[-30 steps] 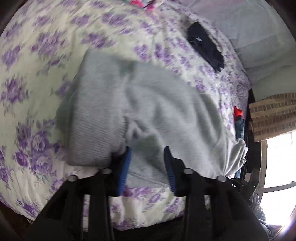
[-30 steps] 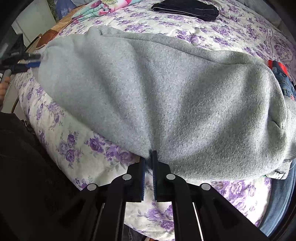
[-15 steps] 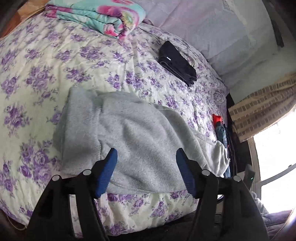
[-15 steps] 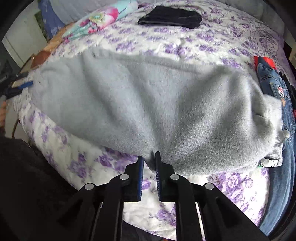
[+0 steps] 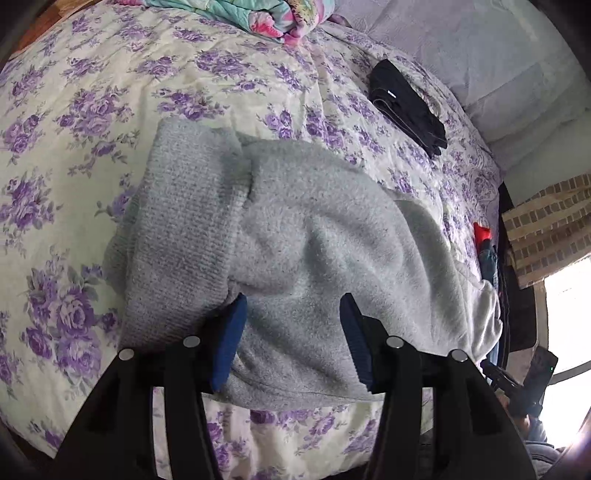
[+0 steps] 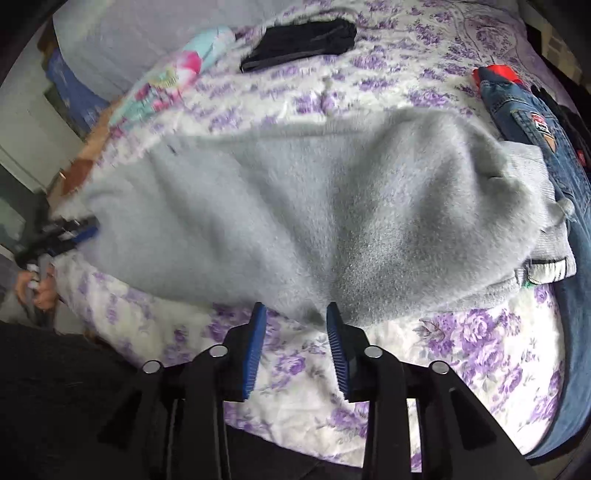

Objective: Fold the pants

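The grey fleece pants (image 5: 314, 240) lie folded across the floral bedspread (image 5: 74, 110), ribbed waistband to the left in the left wrist view. My left gripper (image 5: 293, 314) is over their near edge; its jaws are closing with fabric between them, the pads apart and not pressing. In the right wrist view the pants (image 6: 314, 203) stretch across the bed. My right gripper (image 6: 295, 314) is at their near hem, its jaws opening, with a tip of fabric between the blue pads, which do not press on it. The left gripper (image 6: 70, 232) shows at the pants' far left end.
A folded black garment (image 5: 406, 110) lies beyond the pants near the pale pillow (image 5: 498, 55). A colourful folded blanket (image 5: 258, 14) is at the bed's far edge. Blue jeans (image 6: 535, 129) with a red patch lie right of the pants. The bed's near edge runs under both grippers.
The right gripper, shut on the pants' hem before, has spread its jaws, let go and pulled back. The left gripper's jaws widened, then narrowed a little, and the pants settled flat.
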{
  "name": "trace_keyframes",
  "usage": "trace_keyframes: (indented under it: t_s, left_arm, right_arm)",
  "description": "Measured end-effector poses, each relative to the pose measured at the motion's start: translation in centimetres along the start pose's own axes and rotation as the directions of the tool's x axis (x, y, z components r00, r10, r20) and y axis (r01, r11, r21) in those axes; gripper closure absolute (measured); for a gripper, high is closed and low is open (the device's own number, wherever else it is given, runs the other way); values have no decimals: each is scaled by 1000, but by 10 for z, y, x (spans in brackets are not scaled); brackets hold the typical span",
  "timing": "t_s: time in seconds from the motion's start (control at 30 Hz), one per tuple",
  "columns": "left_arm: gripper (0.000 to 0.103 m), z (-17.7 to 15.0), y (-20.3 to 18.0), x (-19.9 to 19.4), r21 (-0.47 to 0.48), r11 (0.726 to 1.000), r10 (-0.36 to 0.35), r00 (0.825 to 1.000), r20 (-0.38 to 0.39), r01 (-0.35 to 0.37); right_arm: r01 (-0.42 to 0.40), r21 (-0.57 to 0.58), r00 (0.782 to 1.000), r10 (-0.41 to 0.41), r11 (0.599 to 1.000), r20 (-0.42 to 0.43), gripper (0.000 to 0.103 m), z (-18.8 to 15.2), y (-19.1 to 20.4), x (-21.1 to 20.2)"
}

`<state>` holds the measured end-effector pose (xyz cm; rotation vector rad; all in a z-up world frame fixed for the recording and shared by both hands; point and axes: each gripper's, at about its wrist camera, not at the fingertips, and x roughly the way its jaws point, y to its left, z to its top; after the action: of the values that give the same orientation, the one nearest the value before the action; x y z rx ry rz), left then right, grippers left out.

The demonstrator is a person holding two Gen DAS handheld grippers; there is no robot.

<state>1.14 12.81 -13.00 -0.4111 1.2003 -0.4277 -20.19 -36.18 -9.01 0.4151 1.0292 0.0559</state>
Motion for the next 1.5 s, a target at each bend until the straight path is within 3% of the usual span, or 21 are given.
trace_keyframes:
  t_s: [0.07,0.1,0.2,0.23,0.33,0.47,0.5,0.63,0.73,0.8,0.9,1.0,1.07,1.17,1.23,1.33,1.43,1.5]
  left_arm:
    - [46,-3,-7,-11,-29,1000,-1,1000,28,2]
    - [45,-6,-12,-17,-32,1000,2,999,43,0]
    - [43,-12,-33,-24,-14,1000,-3,998,56,4]
    - [43,-12,-42,-22,2,1000,3,998,57,-3]
    - [39,-12,-65,-11,29,999,44,998,46,-46]
    - [39,-16,-69,14,-5,995,100,995,16,-100]
    - [39,-17,-66,22,-20,991,130,992,-1,-130]
    - [38,-23,-53,39,-65,982,176,984,-25,-178]
    - [38,-22,-53,40,-71,980,182,983,-34,-184]
    - [36,-21,-53,41,-69,980,183,982,-41,-186]
    - [29,-20,-54,45,-59,982,176,983,-44,-179]
    - [26,-18,-61,48,-38,979,200,978,-59,-202]
    - [26,-16,-65,46,-32,975,217,974,-70,-219]
    - [26,-15,-80,33,-13,980,198,979,-43,-198]
    - [26,-15,-100,24,44,986,163,987,-11,-163]
    - [24,-18,-128,31,139,984,121,992,-26,-116]
    - [23,-27,-140,54,213,965,168,984,-62,-151]
    - [23,-32,-128,74,216,954,229,970,-85,-206]
  right_arm:
    - [-20,163,998,10,986,66,62,3,-41,-27]
    - [-52,280,994,22,959,110,62,3,-68,-39]
    - [-213,517,964,92,829,249,63,6,-130,-52]
    - [-242,546,956,101,802,275,63,9,-142,-50]
    - [-226,590,958,68,775,278,63,20,-161,-37]
    - [-311,682,944,128,662,306,63,18,-183,-13]
    - [-316,679,942,136,663,306,64,20,-183,-8]
    - [-311,593,932,118,742,342,97,34,-167,-12]
    - [-307,521,916,99,796,389,98,37,-155,-44]
    - [-262,537,928,57,802,368,98,28,-166,-50]
    - [-174,643,968,9,746,251,98,1,-196,-19]
    - [-195,652,964,20,733,266,93,-5,-194,-21]
    - [-165,621,958,-26,766,286,93,0,-186,-40]
    - [-58,511,944,-120,857,307,93,15,-164,-68]
    - [-75,405,949,-60,911,310,93,33,-139,-66]
    - [-124,231,973,73,965,220,93,60,-88,-30]
    - [-144,117,987,134,983,91,93,70,-55,18]
    - [-109,143,994,111,984,-3,91,68,-60,50]
